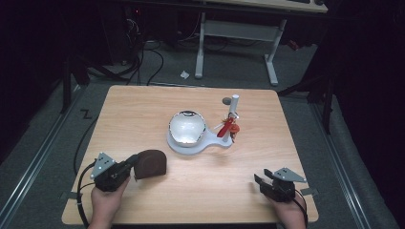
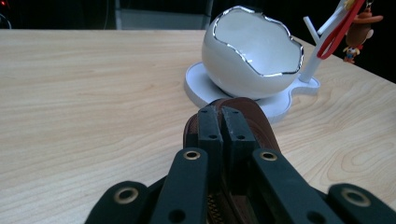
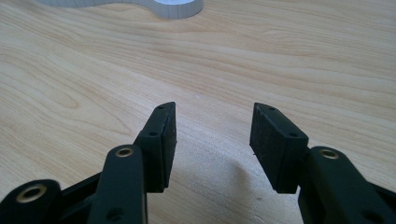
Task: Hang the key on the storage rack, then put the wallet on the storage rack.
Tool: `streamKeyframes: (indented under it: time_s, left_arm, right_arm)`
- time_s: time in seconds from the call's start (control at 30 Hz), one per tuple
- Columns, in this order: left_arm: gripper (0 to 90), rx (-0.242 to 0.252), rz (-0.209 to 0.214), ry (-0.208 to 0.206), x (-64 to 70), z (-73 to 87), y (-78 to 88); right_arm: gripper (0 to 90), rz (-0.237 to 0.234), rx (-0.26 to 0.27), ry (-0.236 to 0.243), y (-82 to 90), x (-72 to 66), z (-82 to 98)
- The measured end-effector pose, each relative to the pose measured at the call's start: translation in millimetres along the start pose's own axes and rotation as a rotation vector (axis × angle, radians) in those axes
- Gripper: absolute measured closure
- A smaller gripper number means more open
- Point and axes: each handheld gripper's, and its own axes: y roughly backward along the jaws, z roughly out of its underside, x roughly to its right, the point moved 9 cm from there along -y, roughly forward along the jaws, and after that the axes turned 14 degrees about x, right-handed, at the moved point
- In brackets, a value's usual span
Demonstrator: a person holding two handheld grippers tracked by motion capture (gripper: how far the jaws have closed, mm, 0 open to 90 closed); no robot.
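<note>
The left gripper (image 1: 133, 164) pinches the brown pouch (image 1: 152, 163) near the table's (image 1: 143, 102) left front corner; keep that pinch firm while lifting. The right gripper (image 3: 212, 140) is spread, empty.

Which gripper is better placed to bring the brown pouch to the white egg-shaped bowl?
Left. The left gripper is already shut on the brown pouch, facing the white bowl. The right gripper is open over bare table.

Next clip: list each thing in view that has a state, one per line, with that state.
Left tool: shut on the brown pouch.
Brown pouch: pinched at its edge, zipper partly visible.
Right tool: open, nothing between its jaws, above bare table.
Egg-shaped bowl: upright on its white base, empty.
Red keychain: hanging from the white post.
</note>
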Motion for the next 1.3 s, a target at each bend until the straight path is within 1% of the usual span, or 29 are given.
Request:
streamKeyframes:
  time_s: [0.1,0.23,0.47,0.57,0.63,0.77,0.8,0.83,0.9,0.97,1.03,1.13,1.3]
  left_arm:
    - [87.7,0.016,0.002,-0.008,2.5,-5.1,1.6]
    - [87.7,0.020,0.003,-0.026,6.3,-6.7,0.7]
    - [87.7,0.040,0.001,-0.039,10.7,-13.1,-2.3]
    - [87.7,0.046,0.002,-0.036,10.8,-15.2,-2.4]
    - [87.7,0.056,-0.001,-0.025,11.0,-18.3,-2.3]
    - [87.6,0.065,0.001,-0.024,13.5,-23.3,-2.3]
    - [87.7,0.067,0.003,-0.038,16.0,-27.9,-4.1]
    - [87.7,0.069,0.000,-0.042,16.9,-30.1,-4.9]
    - [87.7,0.070,0.000,-0.042,17.6,-31.6,-5.6]
    - [87.7,0.073,0.001,-0.040,19.7,-34.3,-7.7]
    - [87.6,0.074,-0.003,-0.047,22.8,-37.1,-11.4]
    - [87.6,0.072,-0.008,-0.051,23.3,-40.3,-15.6]
    - [87.7,0.059,-0.012,-0.061,23.9,-46.7,-23.2]
  right_arm:
    - [51.5,-0.001,0.001,0.006,0.1,-0.6,0.3]
    - [51.8,0.001,0.007,0.009,1.6,0.1,-0.7]
    - [51.7,0.010,0.019,0.006,3.7,2.6,-1.9]
    - [51.7,0.012,0.020,0.006,3.9,3.2,-1.8]
    - [51.8,0.009,0.018,0.007,4.2,2.4,-0.8]
    - [51.8,0.003,0.020,0.014,5.1,0.8,-1.6]
    - [51.9,-0.002,0.027,0.024,6.4,0.2,-2.8]
    - [51.9,-0.003,0.031,0.026,7.0,0.2,-3.0]
    - [52.0,-0.004,0.031,0.029,7.8,0.5,-3.0]
    - [52.0,-0.003,0.035,0.021,9.1,1.1,-3.6]
    - [52.1,-0.006,0.050,0.017,10.4,1.2,-6.6]
    - [52.0,-0.013,0.050,0.026,9.9,0.0,-6.8]
    - [52.0,-0.023,0.051,0.027,8.8,-0.6,-7.0]
